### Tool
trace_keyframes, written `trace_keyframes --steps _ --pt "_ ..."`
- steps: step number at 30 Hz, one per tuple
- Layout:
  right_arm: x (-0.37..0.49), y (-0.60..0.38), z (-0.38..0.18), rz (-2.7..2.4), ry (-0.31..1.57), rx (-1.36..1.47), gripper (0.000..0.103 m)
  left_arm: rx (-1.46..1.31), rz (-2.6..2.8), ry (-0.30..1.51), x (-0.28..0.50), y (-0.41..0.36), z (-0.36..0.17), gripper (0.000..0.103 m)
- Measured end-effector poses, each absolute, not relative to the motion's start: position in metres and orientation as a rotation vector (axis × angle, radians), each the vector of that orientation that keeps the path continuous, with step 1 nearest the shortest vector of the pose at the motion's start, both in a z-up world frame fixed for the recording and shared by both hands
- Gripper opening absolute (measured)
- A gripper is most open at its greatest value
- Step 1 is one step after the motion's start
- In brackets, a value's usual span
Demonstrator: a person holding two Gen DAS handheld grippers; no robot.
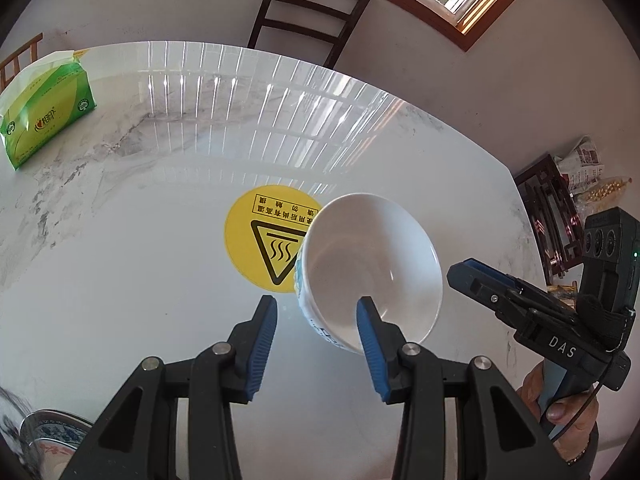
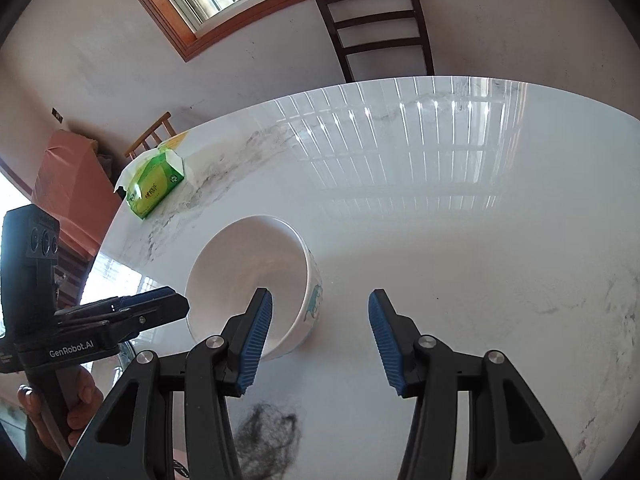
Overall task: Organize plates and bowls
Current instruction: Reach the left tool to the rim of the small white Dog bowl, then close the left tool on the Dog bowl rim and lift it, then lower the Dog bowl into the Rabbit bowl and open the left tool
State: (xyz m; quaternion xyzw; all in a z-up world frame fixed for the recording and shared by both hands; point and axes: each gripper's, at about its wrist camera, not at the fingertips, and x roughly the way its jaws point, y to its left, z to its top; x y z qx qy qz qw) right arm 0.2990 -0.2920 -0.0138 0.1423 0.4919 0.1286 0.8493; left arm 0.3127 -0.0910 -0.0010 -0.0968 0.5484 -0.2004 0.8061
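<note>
A white bowl (image 1: 372,268) with a blue pattern outside stands on the marble table (image 1: 140,260). My left gripper (image 1: 318,308) is open, its jaws wide, with the right finger over the bowl's near rim. In the right wrist view the bowl (image 2: 256,280) sits left of centre. My right gripper (image 2: 320,304) is open, its left finger in front of the bowl's inside. A patterned plate (image 1: 52,428) shows at the lower left edge of the left wrist view. Each gripper shows in the other's view: the right gripper (image 1: 472,276) beside the bowl, the left gripper (image 2: 160,304) at the left.
A green tissue pack (image 1: 44,112) lies at the table's far left; it also shows in the right wrist view (image 2: 156,184). A yellow hot-surface sticker (image 1: 264,240) is on the table centre. A dark chair (image 1: 308,12) stands beyond the table. A dark scouring tuft (image 2: 268,436) lies near.
</note>
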Motion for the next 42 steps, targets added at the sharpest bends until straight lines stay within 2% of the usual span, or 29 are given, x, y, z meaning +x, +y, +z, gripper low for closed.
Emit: trace_keyframes --steps 3,5,9,10,11,16,22,33,42 --pt "0.306 -0.285 -0.02 0.252 1.062 0.279 0.047 -0.192 -0.417 1.173 0.316 -0.096 -0.004 0.042" --pt "0.311 -0.283 -0.025 0.252 1.083 0.284 0.043 -0.177 -0.402 1.173 0.319 -0.1 -0.006 0.042" --pt "0.317 -0.279 -0.04 0.26 1.14 0.298 0.016 -0.175 -0.369 1.171 0.321 -0.106 -0.014 0.041" --pt "0.317 -0.278 -0.042 0.264 1.148 0.31 0.014 -0.175 -0.364 1.195 0.322 -0.108 -0.019 0.031" --pt "0.317 -0.277 -0.042 0.262 1.143 0.303 0.014 -0.178 -0.352 1.228 0.323 -0.11 -0.025 0.018" --pt "0.315 -0.279 -0.041 0.264 1.154 0.334 0.013 -0.167 -0.291 1.214 0.323 -0.113 -0.02 0.012" --pt "0.295 -0.287 -0.022 0.293 1.156 0.395 0.013 -0.188 -0.309 1.204 0.304 -0.107 0.0 0.012" --pt "0.199 -0.279 0.044 0.39 1.074 0.342 0.013 -0.191 -0.35 1.099 0.2 -0.091 0.067 0.012" --pt "0.13 -0.26 0.059 0.43 1.076 0.296 0.014 -0.208 -0.37 1.103 0.127 -0.076 0.079 0.012"
